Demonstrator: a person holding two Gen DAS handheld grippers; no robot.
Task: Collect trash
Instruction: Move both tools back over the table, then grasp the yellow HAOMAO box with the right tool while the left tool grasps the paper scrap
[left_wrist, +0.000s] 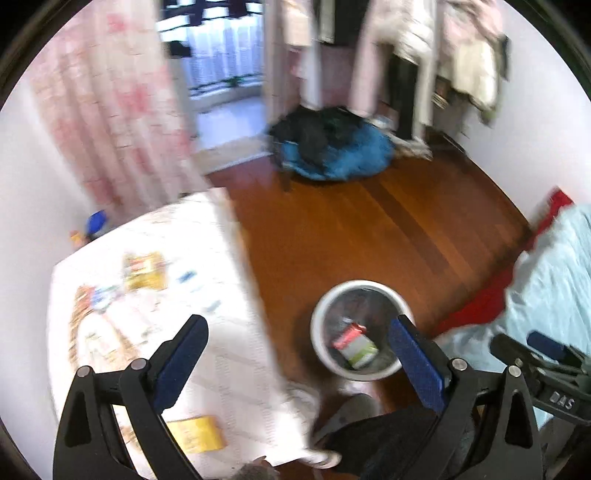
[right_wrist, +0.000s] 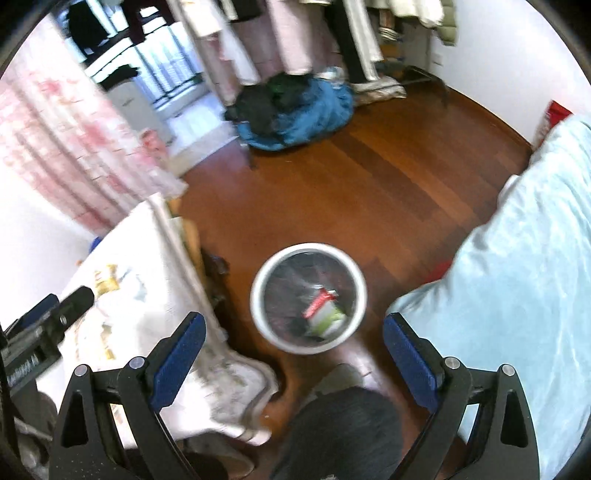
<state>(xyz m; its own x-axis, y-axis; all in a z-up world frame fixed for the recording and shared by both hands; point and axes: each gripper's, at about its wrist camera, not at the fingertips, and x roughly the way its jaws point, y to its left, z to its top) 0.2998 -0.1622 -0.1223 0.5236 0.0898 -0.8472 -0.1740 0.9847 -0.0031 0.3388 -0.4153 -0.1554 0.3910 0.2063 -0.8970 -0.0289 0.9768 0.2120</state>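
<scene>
Below both wide-open, empty hand-held grippers (right_wrist: 293, 345), trash bin (right_wrist: 258, 295), red-green carton (right_wrist: 325, 312) inside

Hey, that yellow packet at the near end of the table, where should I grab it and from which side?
The yellow packet lies flat on the table, so there is probably no edge to pinch from the side. Come straight down with the left gripper, jaws wide open as now, and close across its short width. Blur hides its exact edges.

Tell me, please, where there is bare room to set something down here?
The wood floor between the bin and the blue heap is bare. The white table is crowded at its left with wrappers, freer along its right edge.
</scene>
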